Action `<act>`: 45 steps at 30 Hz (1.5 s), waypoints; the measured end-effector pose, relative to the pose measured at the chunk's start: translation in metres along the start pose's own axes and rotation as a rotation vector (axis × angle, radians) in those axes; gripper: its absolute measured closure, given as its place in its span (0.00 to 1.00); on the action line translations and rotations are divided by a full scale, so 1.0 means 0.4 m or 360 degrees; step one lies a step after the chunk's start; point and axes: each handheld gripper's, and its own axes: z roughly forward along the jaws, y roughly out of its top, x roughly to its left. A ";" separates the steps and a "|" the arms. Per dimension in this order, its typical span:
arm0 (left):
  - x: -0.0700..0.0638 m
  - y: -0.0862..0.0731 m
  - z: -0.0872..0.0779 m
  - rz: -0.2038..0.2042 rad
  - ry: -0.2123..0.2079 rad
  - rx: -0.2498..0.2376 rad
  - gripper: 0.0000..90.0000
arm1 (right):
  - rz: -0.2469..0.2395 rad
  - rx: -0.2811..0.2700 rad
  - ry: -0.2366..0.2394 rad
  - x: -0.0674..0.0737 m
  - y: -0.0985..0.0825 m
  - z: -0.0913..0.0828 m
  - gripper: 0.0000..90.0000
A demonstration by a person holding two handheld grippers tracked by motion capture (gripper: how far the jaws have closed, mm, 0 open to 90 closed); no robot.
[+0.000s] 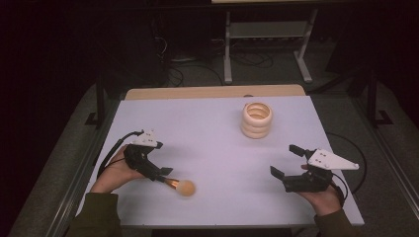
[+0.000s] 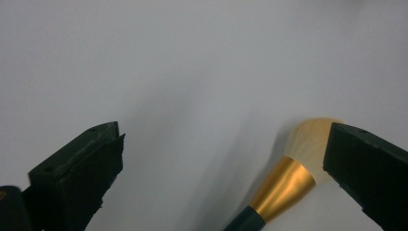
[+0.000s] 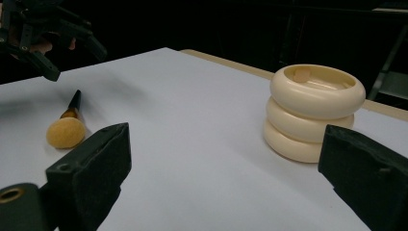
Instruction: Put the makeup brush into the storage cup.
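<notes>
A makeup brush (image 1: pixel 184 187) with a dark handle, gold ferrule and round tan head lies on the white table (image 1: pixel 212 148), front left. My left gripper (image 1: pixel 162 159) hovers just above its handle end, open. In the left gripper view the brush (image 2: pixel 285 185) lies low on the table by the right jaw, untouched, inside the wide-open gripper (image 2: pixel 225 132). My right gripper (image 1: pixel 284 159) stands open at the front right, nothing between its jaws. The right gripper view, past its own open gripper (image 3: pixel 226 134), shows the brush (image 3: pixel 66 132) and the left gripper (image 3: pixel 77 62) farther off.
A cream holder made of three stacked rings (image 1: pixel 257 120) stands upright toward the back right of the table, also in the right gripper view as the holder (image 3: pixel 315 113). A wooden strip (image 1: pixel 212 92) edges the table's far side. Cables trail from both grippers.
</notes>
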 end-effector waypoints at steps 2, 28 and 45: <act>-0.001 -0.001 -0.003 0.0016 -0.0006 0.0029 0.06 | 0.0000 -0.0001 0.0000 0.000 0.000 0.000 0.04; -0.011 -0.016 0.001 0.0050 -0.0138 0.0208 0.26 | 0.0004 0.0000 -0.0003 0.000 0.000 0.000 0.04; -0.025 -0.018 0.022 0.0137 -0.0247 0.0336 0.45 | -0.0001 0.0001 -0.0001 -0.001 -0.001 0.000 0.04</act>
